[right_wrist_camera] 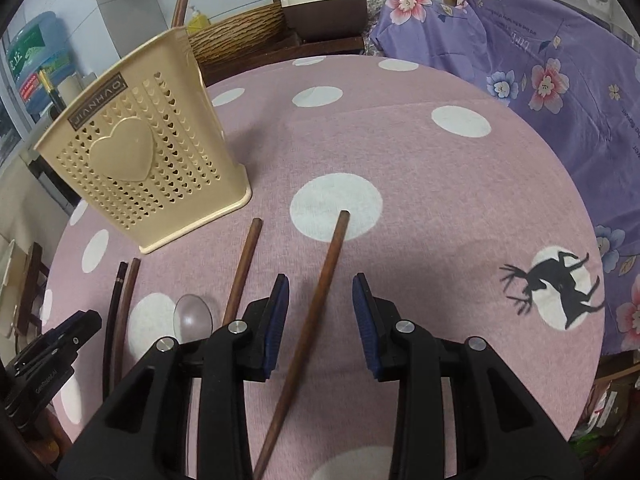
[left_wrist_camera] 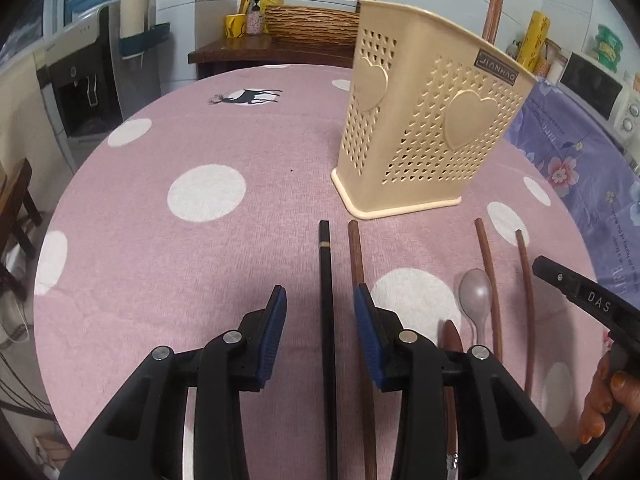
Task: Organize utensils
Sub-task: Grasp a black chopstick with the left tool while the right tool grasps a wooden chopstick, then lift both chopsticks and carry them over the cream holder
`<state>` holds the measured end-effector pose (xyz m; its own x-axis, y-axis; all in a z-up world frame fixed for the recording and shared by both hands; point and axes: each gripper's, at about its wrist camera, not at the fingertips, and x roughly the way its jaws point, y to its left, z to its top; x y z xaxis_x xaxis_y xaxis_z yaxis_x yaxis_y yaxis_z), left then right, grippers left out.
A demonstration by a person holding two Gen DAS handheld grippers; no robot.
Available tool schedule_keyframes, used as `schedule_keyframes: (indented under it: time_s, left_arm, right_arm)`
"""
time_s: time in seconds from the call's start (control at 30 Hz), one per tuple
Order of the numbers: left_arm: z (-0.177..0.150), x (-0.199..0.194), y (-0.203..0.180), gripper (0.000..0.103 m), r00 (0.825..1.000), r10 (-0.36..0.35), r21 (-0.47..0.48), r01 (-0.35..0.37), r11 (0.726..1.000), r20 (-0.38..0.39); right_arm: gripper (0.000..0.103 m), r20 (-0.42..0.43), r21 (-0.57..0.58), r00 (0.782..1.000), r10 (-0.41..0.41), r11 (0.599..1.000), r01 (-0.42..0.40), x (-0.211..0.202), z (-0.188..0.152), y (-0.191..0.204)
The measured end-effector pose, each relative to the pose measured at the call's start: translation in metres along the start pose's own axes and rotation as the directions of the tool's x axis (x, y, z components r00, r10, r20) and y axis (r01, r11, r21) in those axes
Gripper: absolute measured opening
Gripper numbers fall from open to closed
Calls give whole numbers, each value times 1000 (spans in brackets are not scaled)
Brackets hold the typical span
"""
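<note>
A cream perforated utensil holder (left_wrist_camera: 428, 116) stands on the pink dotted tablecloth (left_wrist_camera: 208, 264); it also shows in the right wrist view (right_wrist_camera: 140, 160), with a brown chopstick standing in it. My left gripper (left_wrist_camera: 320, 300) is open, low over a black chopstick (left_wrist_camera: 327, 320) that lies between its fingers, with a brown chopstick (left_wrist_camera: 358, 264) beside it. A clear spoon (left_wrist_camera: 475, 296) and two more brown chopsticks (left_wrist_camera: 490, 276) lie to the right. My right gripper (right_wrist_camera: 320, 292) is open over a brown chopstick (right_wrist_camera: 320, 300) that lies between its fingers.
A purple flowered cloth (right_wrist_camera: 560, 92) covers the surface to the right of the table. A woven basket (left_wrist_camera: 312, 20) and bottles sit on a wooden cabinet behind. A water dispenser (left_wrist_camera: 76, 80) stands at the far left. A dark wooden spoon (left_wrist_camera: 450, 340) lies partly hidden under my left gripper.
</note>
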<state>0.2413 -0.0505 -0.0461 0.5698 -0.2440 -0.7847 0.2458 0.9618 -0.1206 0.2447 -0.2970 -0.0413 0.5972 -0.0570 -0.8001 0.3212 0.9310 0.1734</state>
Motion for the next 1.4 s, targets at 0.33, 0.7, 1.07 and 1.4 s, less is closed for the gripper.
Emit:
schedule_keyframes:
  time_s: [0.33, 0.7, 1.07, 1.4]
  left_arm:
    - [7, 20, -3, 36, 1000, 2, 10, -2, 1000, -11]
    - [10, 24, -4, 22, 999, 33, 37, -32, 999, -8]
    - [15, 30, -16, 9, 996, 89, 106, -88, 990, -6]
    - [16, 24, -12, 8, 998, 53, 70, -54, 996, 16]
  right_arm:
    - [24, -12, -10, 999, -35, 999, 35, 17, 1, 4]
    - [24, 1, -26, 999, -40, 999, 40, 20, 2, 8]
    - [10, 8, -21, 998, -56, 998, 57, 31, 11, 16]
    - [8, -14, 65, 994, 109, 992, -108, 29, 17, 0]
